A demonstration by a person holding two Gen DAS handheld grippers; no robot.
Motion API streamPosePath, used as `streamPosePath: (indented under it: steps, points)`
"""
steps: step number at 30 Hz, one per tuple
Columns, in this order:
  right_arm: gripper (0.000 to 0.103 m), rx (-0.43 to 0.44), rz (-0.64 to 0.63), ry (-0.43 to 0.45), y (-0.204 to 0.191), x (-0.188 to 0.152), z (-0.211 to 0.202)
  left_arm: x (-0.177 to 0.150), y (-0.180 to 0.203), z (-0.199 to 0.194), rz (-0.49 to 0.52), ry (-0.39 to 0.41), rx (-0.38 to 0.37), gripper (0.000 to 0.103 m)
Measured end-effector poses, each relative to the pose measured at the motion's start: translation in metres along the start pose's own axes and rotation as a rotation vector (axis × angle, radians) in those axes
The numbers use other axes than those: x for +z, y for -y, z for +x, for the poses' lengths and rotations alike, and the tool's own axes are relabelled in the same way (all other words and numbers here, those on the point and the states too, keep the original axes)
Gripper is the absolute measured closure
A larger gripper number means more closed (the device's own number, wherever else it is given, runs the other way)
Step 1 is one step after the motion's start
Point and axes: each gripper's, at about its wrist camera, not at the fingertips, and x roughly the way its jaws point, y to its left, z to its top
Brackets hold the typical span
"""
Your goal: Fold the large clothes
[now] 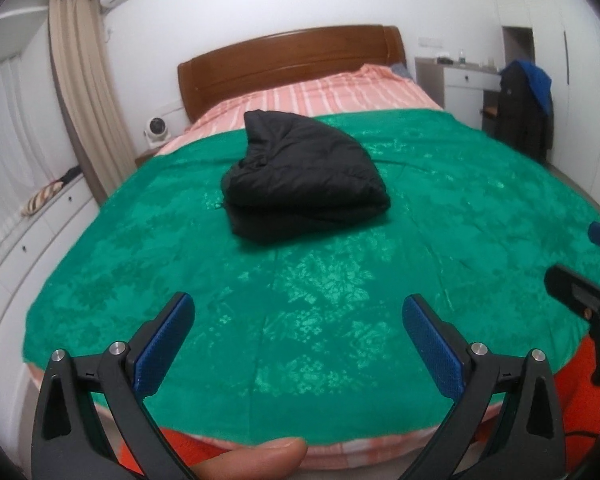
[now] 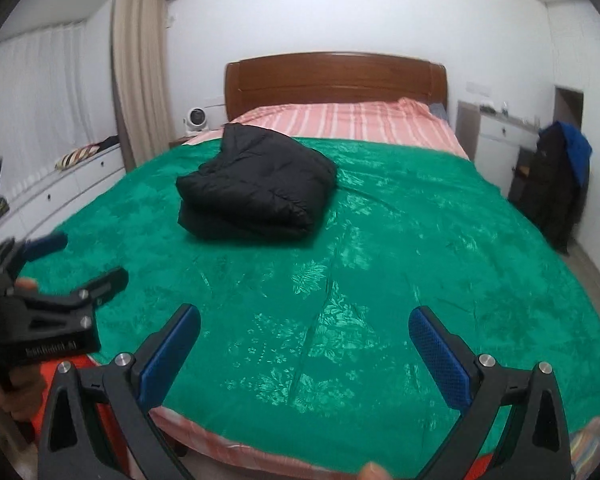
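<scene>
A black puffy jacket point(image 1: 300, 182) lies folded in a thick bundle on the green bedspread point(image 1: 300, 320), around the middle of the bed. It also shows in the right wrist view point(image 2: 256, 188). My left gripper point(image 1: 298, 312) is open and empty, held over the foot of the bed, well short of the jacket. My right gripper point(image 2: 304, 324) is open and empty, also over the foot of the bed. The left gripper shows at the left edge of the right wrist view point(image 2: 80, 264), jaws apart. Part of the right gripper shows at the right edge of the left wrist view.
A wooden headboard point(image 1: 292, 64) and pink striped sheet point(image 1: 320, 96) are at the far end. White drawers point(image 1: 32, 240) run along the left wall. A chair draped with dark and blue clothes point(image 1: 524, 108) stands at the right, by a white desk point(image 1: 468, 84).
</scene>
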Motion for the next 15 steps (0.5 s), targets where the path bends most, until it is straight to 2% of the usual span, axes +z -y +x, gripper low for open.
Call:
streamPosePath:
  steps: [6, 15]
  points:
    - [0.000, -0.041, -0.013, -0.109, 0.000, -0.001, 0.006, -0.002, -0.005, 0.006, -0.007, -0.100, -0.051, 0.000]
    - [0.000, -0.092, -0.057, -0.108, -0.006, 0.003, -0.006, 0.001, -0.007, 0.012, -0.032, -0.112, -0.027, 0.000]
